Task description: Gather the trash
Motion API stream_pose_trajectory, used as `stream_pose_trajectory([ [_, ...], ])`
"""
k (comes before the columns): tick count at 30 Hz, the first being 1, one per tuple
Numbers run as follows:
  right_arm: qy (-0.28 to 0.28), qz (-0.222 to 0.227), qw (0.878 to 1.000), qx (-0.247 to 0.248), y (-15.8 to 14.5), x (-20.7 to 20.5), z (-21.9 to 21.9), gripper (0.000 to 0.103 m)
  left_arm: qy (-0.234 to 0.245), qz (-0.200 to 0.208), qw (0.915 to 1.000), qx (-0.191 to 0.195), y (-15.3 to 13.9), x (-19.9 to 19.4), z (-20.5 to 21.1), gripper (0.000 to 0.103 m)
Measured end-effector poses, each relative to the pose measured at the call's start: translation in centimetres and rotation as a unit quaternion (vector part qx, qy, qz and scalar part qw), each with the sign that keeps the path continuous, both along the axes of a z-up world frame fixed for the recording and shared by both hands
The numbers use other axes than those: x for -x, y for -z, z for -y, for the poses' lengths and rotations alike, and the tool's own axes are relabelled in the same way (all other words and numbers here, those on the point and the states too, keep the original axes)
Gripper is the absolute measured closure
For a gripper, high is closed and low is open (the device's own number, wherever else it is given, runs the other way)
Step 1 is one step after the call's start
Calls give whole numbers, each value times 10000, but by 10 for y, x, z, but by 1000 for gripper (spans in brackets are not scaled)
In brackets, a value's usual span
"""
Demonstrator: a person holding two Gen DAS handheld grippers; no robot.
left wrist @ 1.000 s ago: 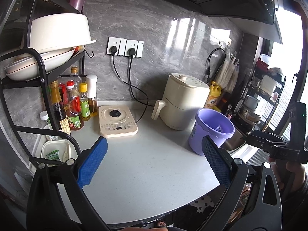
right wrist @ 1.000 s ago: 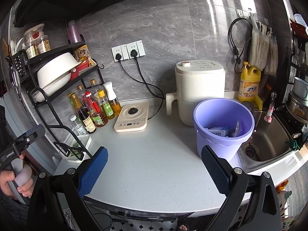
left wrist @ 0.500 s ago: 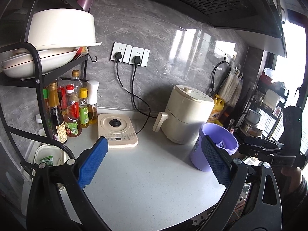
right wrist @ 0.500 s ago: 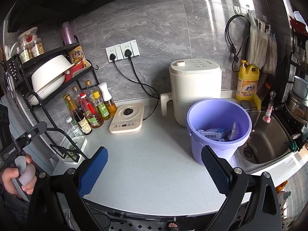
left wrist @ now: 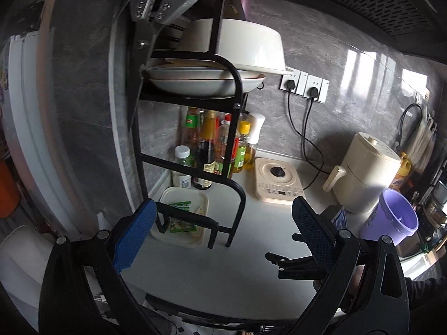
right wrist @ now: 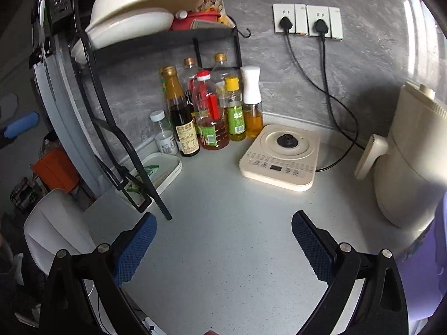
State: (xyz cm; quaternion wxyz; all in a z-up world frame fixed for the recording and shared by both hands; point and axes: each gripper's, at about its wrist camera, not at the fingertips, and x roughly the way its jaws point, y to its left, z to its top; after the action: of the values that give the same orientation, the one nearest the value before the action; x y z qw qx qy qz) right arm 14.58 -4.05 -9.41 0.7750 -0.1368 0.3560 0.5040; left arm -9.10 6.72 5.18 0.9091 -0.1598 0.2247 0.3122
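At nine o'clock of the left wrist view a black wire rack (left wrist: 178, 150) stands on the pale countertop (left wrist: 223, 262), with cream bowls (left wrist: 223, 55) on its shelf and sauce bottles (left wrist: 212, 150) beneath. A cream tray (left wrist: 201, 203) holding green packets (left wrist: 180, 215) lies at the rack's foot, at about seven o'clock. The left gripper (left wrist: 223, 237) hangs above the counter, its blue pads spread wide and empty. A cream induction hob (left wrist: 278, 181) sits near centre, a cream air fryer (left wrist: 366, 173) at three o'clock, and the purple bucket (left wrist: 391, 217) just beyond, at four o'clock. In the right wrist view, the right gripper (right wrist: 223, 247) is also spread wide with nothing between its pads, over bare counter, with the tray at nine o'clock.
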Motion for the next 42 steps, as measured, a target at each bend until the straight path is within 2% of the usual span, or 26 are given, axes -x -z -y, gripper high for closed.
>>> stream_pose_trajectory([
  [3, -458, -287, 9974, 486, 56, 3, -46, 13, -487, -115, 9987, 79, 5, 17, -7, 7],
  [5, -752, -359, 9947, 607, 79, 8, -67, 14, -743, -187, 9970, 139, 7, 23, -10, 7],
  [7, -931, -216, 9922, 794, 95, 15, -85, 11, -905, -250, 9955, 146, 8, 27, -9, 7],
  [10, -1164, -99, 9877, 1035, 111, 23, -105, 8, -998, -398, 9942, 43, 7, 30, -5, 6],
  [13, -1337, 251, 9830, 1233, 122, 30, -119, 8, -1058, -545, 9929, 34, 10, 28, -4, 6],
  [18, -1589, 368, 9816, 995, 124, 35, -129, 7, -1007, -573, 9932, 137, 14, 18, -9, 6],
  [24, -1843, 373, 9775, 953, 122, 37, -132, 7, -597, -524, 9968, 130, 17, -6, -12, 6],
  [28, -1949, 375, 9754, 954, 122, 32, -136, 7, -80, -514, 9986, -5, 15, -32, -11, 6],
  [31, -1949, 378, 9754, 956, 122, 32, -136, 7, 365, -414, 9985, 39, 17, -58, -11, 6],
  [38, -1950, 378, 9754, 958, 122, 32, -136, 7, 1502, -360, 9879, -111, 16, -120, 12, 6],
  [42, -1951, 378, 9754, 959, 122, 32, -136, 7, 1838, -346, 9822, -185, 15, -138, 23, 6],
])
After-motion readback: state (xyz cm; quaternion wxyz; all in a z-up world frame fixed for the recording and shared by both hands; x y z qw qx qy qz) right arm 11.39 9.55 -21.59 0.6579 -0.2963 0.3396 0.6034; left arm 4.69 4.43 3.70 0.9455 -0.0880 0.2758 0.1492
